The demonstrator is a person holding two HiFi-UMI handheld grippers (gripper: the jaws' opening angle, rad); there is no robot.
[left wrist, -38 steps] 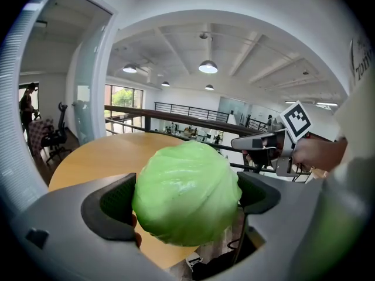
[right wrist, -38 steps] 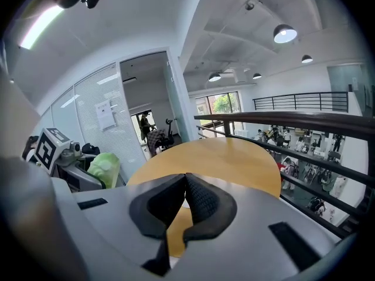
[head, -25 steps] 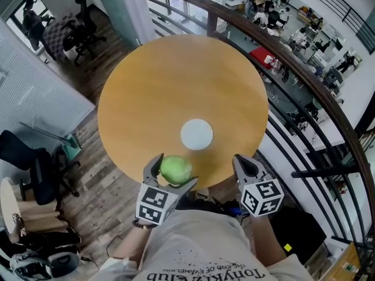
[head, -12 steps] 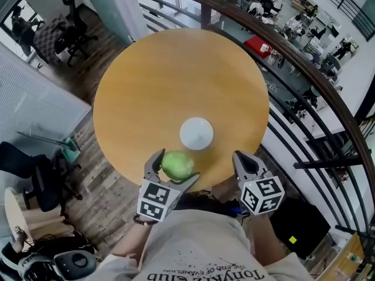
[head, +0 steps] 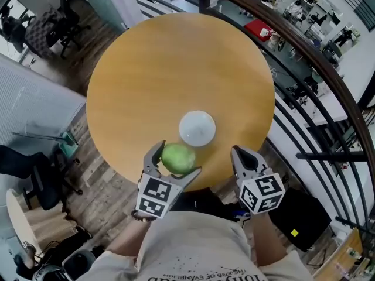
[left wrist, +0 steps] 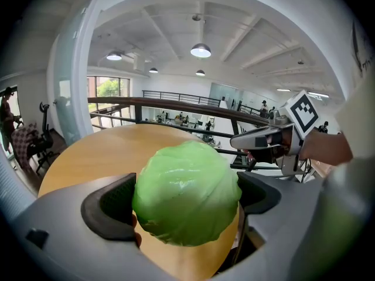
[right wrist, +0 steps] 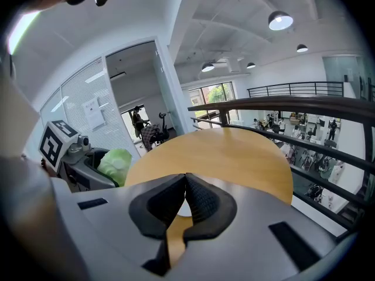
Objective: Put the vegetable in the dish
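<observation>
In the head view, the round wooden table [head: 164, 69] fills the upper middle of the frame. A small white dish [head: 197, 127] sits on it just below the centre, close to the table's lower edge.

The left gripper [head: 174, 160] is at the lower middle, slightly left of the dish. Its jaws are spread wide and pressed against both sides of a green cabbage [head: 177, 157]. The left gripper view shows this plainly: the round, pale green head fills the gap between the two dark pads, with the tabletop beneath it. In the head view the cabbage lies at the dish's lower left, over the table's near rim. Its edge meets the dish's rim in the picture, but I cannot tell whether they touch.

The right gripper [head: 240, 153] is at the lower right of the dish, off the table's edge. Its jaws are pressed together with nothing between them — its own view shows the two ribbed pads meeting at the tips. A sliver of the white dish is visible beyond them, and the cabbage appears at the left of that frame.

A dark curved railing [head: 304, 57] sweeps down the right side of the head view, and office chairs [head: 58, 16] stand at the upper left. The person's pale shirt [head: 193, 247] fills the bottom edge.
</observation>
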